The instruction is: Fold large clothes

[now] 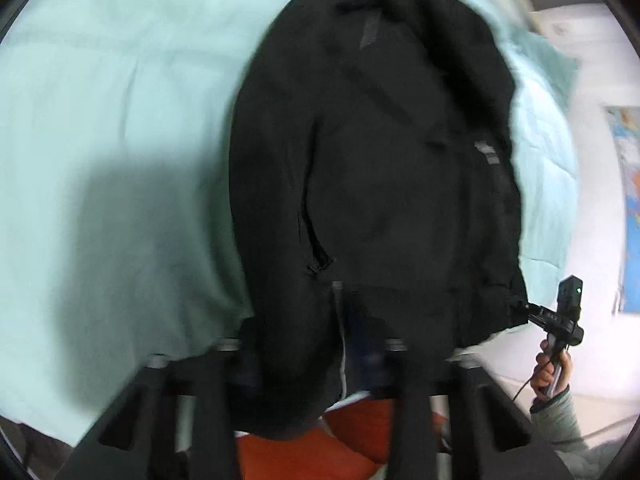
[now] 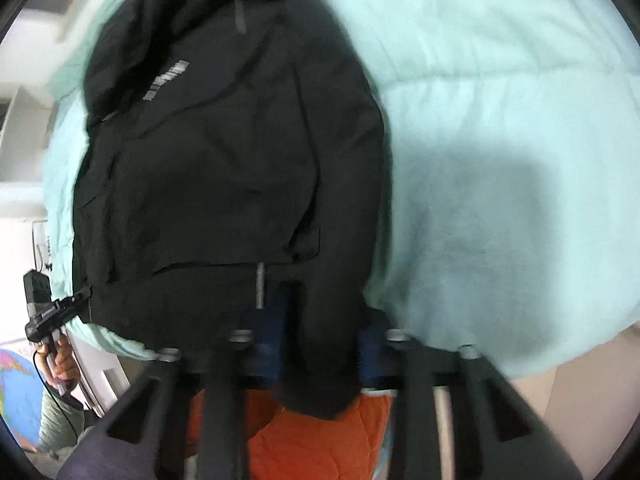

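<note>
The black jacket (image 1: 384, 168) lies spread lengthwise on a pale mint bedspread (image 1: 120, 120), its collar end far from the cameras and its hem hanging over the near edge of the bed. A grey printed logo (image 2: 166, 80) shows on the chest, and a zipped side pocket (image 1: 316, 248) sits low on the front panel.

Both grippers are on the hem — one at each corner. The left gripper (image 1: 316, 340) has black fabric bunched between its fingers, jaws closed down onto the cloth, a fold of hem draping below them. From the right wrist camera that same left gripper appears at the far corner of the hem, its tip touching the fabric, held up by the person's left hand (image 2: 60, 364).

The right gripper (image 2: 320, 344) likewise has a thick wad of jacket clamped between its blue finger pads (image 2: 264, 344), the fabric sagging beneath. The left wrist view shows it from the side, tip pinched on the hem corner, with the right hand (image 1: 554, 372) around its handle.

Beneath the hem, an orange quilted cloth (image 2: 312, 436) lies under the bed edge. A colourful map (image 1: 632, 208) hangs on the white wall beyond. Both views are motion-blurred.
</note>
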